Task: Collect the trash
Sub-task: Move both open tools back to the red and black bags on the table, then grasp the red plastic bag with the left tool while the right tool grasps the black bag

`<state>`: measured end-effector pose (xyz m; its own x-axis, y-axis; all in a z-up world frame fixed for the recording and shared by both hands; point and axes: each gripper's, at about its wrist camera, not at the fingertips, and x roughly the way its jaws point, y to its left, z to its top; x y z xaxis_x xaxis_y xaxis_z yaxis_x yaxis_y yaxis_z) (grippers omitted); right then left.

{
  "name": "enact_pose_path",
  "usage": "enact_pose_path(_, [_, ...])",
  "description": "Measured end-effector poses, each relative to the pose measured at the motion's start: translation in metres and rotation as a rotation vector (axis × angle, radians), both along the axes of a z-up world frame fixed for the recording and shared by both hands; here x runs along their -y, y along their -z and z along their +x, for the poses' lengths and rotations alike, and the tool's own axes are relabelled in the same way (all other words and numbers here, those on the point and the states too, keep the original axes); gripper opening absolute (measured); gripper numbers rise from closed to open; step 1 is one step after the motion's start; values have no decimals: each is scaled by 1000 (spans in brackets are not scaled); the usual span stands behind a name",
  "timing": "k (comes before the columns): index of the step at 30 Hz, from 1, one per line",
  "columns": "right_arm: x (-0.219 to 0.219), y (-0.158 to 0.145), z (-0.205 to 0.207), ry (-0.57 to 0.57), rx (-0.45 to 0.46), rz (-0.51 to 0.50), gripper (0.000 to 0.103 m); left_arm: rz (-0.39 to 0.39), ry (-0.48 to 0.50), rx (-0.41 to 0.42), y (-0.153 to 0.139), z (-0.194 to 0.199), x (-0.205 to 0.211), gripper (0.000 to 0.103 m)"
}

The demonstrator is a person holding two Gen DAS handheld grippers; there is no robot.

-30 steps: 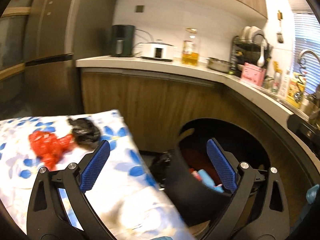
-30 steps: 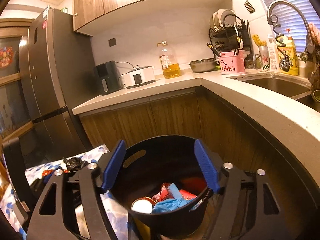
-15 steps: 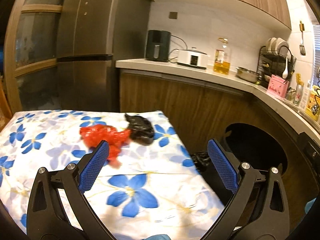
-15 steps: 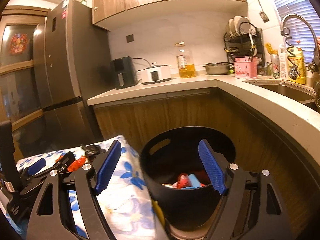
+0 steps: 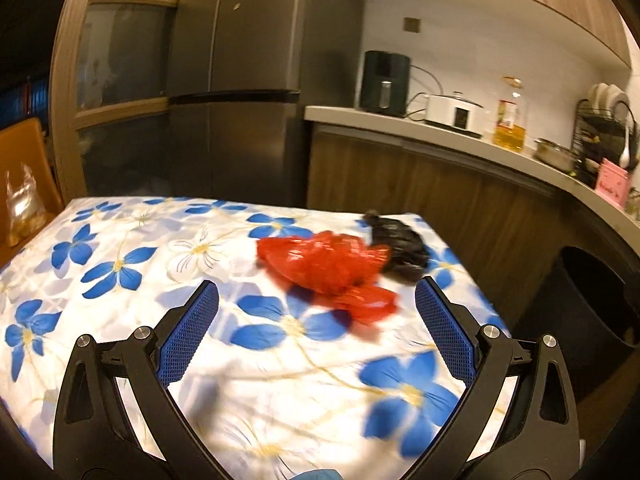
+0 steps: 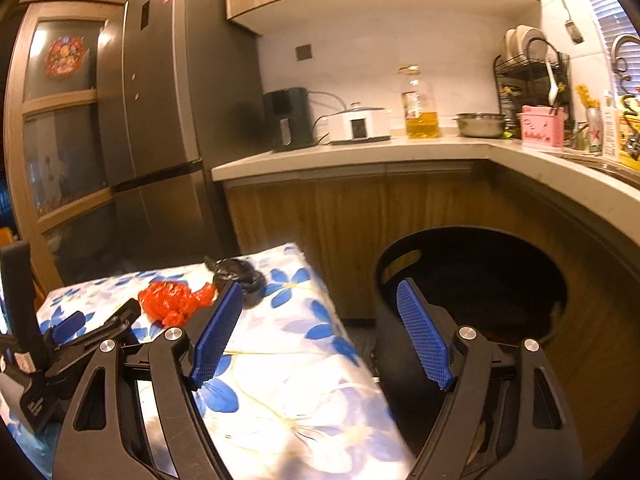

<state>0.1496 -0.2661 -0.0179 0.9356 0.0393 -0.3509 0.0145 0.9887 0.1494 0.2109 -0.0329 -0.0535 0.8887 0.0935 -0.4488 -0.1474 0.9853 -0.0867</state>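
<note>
A crumpled red plastic bag lies on the table with the blue-flower cloth. A crumpled black bag touches its far right side. My left gripper is open and empty, just short of the red bag. My right gripper is open and empty, between the table's right edge and the black trash bin. In the right wrist view the red bag, the black bag and the left gripper show at the left. The bin's contents are hidden.
The bin stands on the floor right of the table, against wooden cabinets. A dark fridge stands behind the table. The counter holds appliances, an oil bottle and a dish rack. An orange chair is at the left.
Both grippers have swung left, away from the bin toward the table. The left gripper now faces the red bag closely. Both stay open.
</note>
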Motion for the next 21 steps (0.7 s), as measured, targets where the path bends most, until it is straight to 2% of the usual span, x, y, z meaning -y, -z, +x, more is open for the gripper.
enact_pose_path(5, [-20,12,28,-23,-20,-12,78,-32,-11,-26,10,34,-12,97])
enact_pose_path(10, [-38,22,60,-48,-33,-29,78,-91,5,-113,23,68,-17,97])
enact_pose_path(12, [-46,26,74,-59,-42,-39,78,-118,8,-139,27,76,-20,92])
enact_pose_path(14, [-53,30,86,-69,-48,-42,78,-152,18,-186,34,86,-24,71])
enact_pose_path(15, [-57,32,94,-72,-52,-43,78,-169,22,-208,38,90,-27,65])
enact_pose_path(17, [-65,34,104,-82,-51,-48,77,-198,37,-230,44,94,-30,43])
enact_pose_path(18, [-70,36,108,-87,-53,-53,77,-208,42,-238,47,95,-31,36])
enact_pose_path(20, [-79,37,120,-99,-56,-65,77,-227,38,-257,53,98,-34,11])
enact_pose_path(21, [-80,38,126,-104,-61,-67,77,-233,36,-257,54,98,-36,7])
